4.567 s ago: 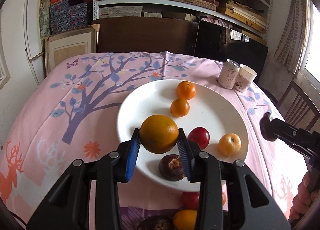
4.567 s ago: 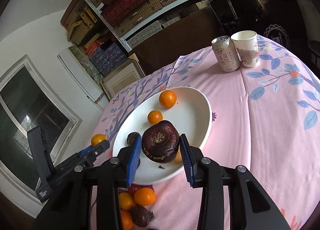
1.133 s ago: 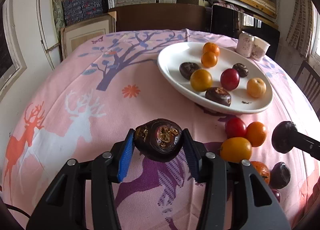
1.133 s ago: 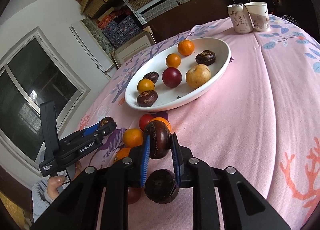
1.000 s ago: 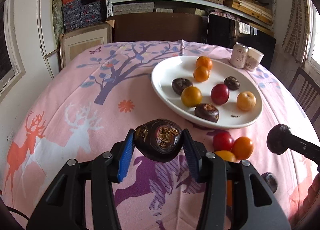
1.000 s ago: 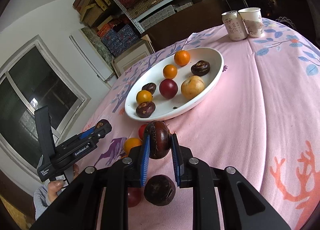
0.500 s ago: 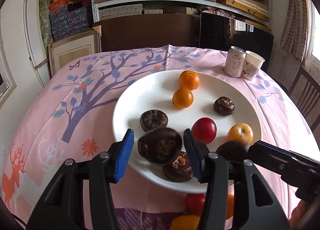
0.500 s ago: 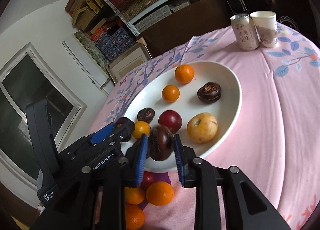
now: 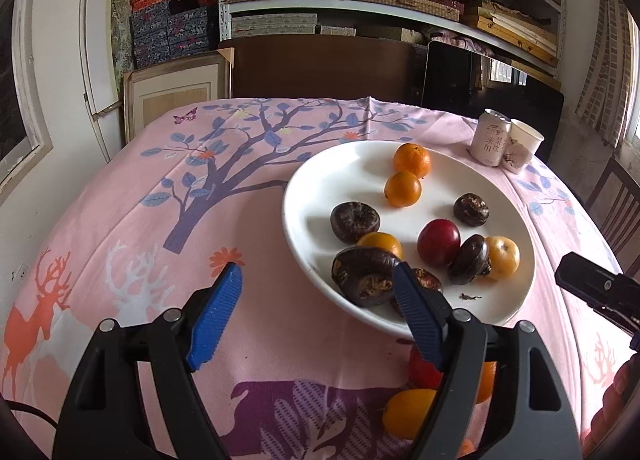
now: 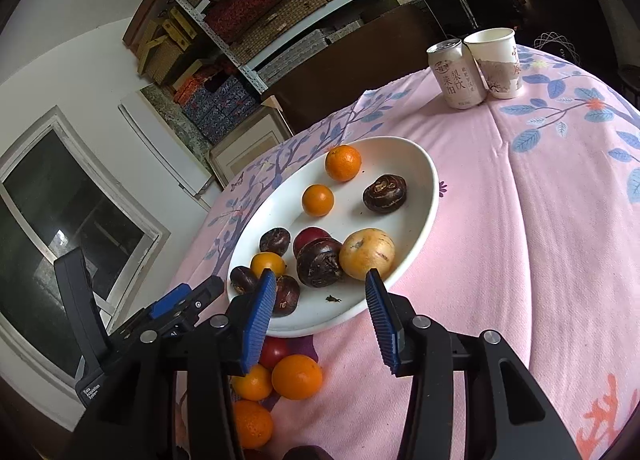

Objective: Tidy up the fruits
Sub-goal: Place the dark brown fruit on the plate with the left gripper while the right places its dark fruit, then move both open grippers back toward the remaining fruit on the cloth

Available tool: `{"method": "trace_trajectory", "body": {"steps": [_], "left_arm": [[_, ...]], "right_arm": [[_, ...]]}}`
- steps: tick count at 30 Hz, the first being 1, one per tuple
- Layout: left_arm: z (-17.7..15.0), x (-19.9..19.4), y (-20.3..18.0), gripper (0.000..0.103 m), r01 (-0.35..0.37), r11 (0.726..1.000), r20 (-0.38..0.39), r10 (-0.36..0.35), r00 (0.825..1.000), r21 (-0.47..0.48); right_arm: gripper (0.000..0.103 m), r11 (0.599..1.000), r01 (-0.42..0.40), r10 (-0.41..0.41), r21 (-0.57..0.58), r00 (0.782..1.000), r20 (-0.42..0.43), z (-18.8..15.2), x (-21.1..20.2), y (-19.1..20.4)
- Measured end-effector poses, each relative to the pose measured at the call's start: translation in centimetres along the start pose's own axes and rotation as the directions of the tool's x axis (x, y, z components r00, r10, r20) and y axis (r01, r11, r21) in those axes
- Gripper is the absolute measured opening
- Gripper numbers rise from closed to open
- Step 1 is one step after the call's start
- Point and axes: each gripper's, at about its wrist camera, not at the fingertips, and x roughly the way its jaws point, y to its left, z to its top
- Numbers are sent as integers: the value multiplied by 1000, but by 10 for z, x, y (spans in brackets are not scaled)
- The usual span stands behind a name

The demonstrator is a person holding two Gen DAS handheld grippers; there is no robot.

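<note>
Letting go on both sides: the left gripper (image 9: 316,304) has just been opening, its jaws now spread wide w/ nothing pinched, and the dark fruit (image 9: 364,274) it carried a sec ago now sits on the white plate (image 9: 304,184), at the near rim, just touching the right blue pad. The right gripper (image 10: 320,308) has just been opening too, jaws apart & empty; its dark purple fruit (image 10: 319,262) now rests on the plate's near half, wedged between the red fruit (image 10: 310,237) and the yellow fruit (image 10: 367,252). So two more pieces are delivered. Not done tho: loose oranges (image 10: 297,376) and another red one (image 10: 274,352) lie on the pink cloth (image 10: 540,260) just off the plate's near edge, so prob another pickup round from there.
</note>
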Motion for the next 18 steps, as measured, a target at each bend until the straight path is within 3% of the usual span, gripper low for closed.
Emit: {"method": "trace_trajectory", "body": {"steps": [6,13,18], "left_arm": [[-19,-13,3,88,-53,998,3,53,999,28],[-35,-24,8,93,-29,999,-23,29,999,16],[-46,-29,-1,96,28,999,-38,-26,999,47]], "right_arm": [[56,1000,2,-2,5,1000,-16,-13,-7,-2],[66,999,-1,-2,-49,999,-52,-35,-14,9],[72,999,10,-12,-38,998,-55,-40,-18,8]]}}
